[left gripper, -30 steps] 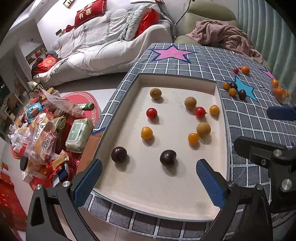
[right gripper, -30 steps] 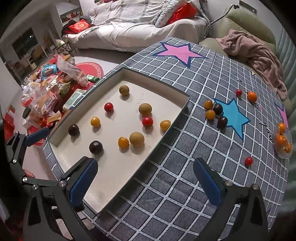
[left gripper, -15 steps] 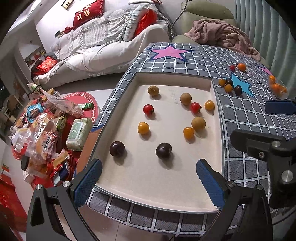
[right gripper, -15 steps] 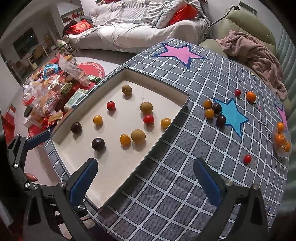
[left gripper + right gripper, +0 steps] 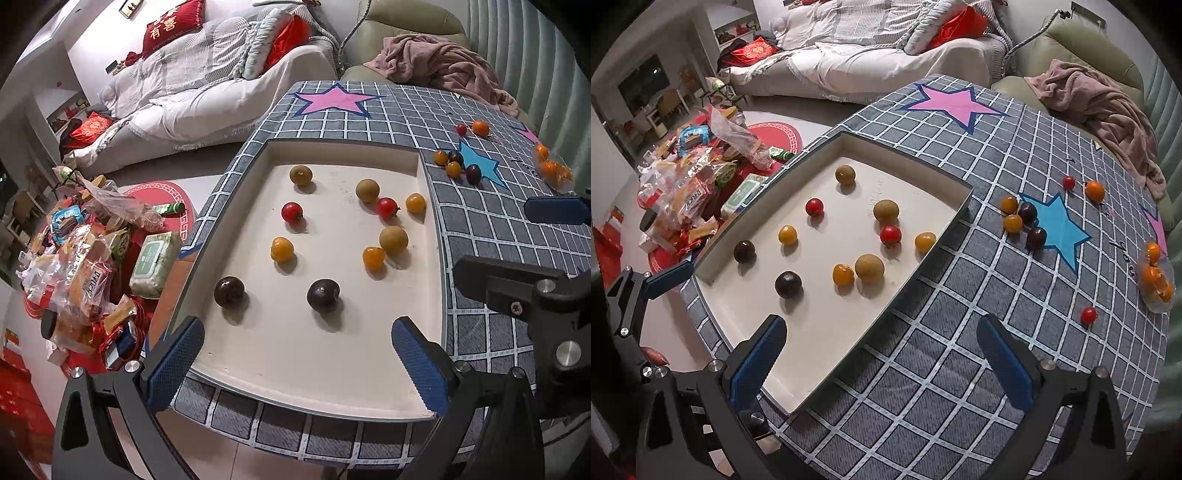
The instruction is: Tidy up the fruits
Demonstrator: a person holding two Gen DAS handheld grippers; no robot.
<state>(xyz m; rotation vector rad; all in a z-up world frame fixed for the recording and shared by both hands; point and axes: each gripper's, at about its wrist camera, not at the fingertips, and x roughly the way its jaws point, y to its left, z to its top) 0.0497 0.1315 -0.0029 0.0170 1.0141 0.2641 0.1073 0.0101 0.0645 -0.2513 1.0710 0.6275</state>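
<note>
A shallow cream tray [image 5: 303,354] [image 5: 820,332] is sunk into the grey checked tabletop and holds several small fruits: dark plums [image 5: 323,295] [image 5: 788,284], red tomatoes [image 5: 291,212] [image 5: 890,234], orange ones [image 5: 282,249] [image 5: 843,274] and brown-green ones [image 5: 393,240] [image 5: 869,267]. More fruits lie on the cloth by the blue star [image 5: 473,173] [image 5: 1036,238]. My left gripper [image 5: 295,365] is open and empty above the tray's near edge. My right gripper [image 5: 881,363] is open and empty above the tray's right rim and the cloth.
A clear bag of orange fruits [image 5: 1156,277] lies at the table's right edge, a lone red tomato [image 5: 1088,315] near it. A pink blanket [image 5: 1108,107] lies on the chair behind. Snack bags [image 5: 81,266] cover the floor at the left. A sofa [image 5: 207,92] stands beyond.
Both grippers have drawn back a little from the table, so the tray and fruits sit slightly farther off. Both stay open. No fruit has moved.
</note>
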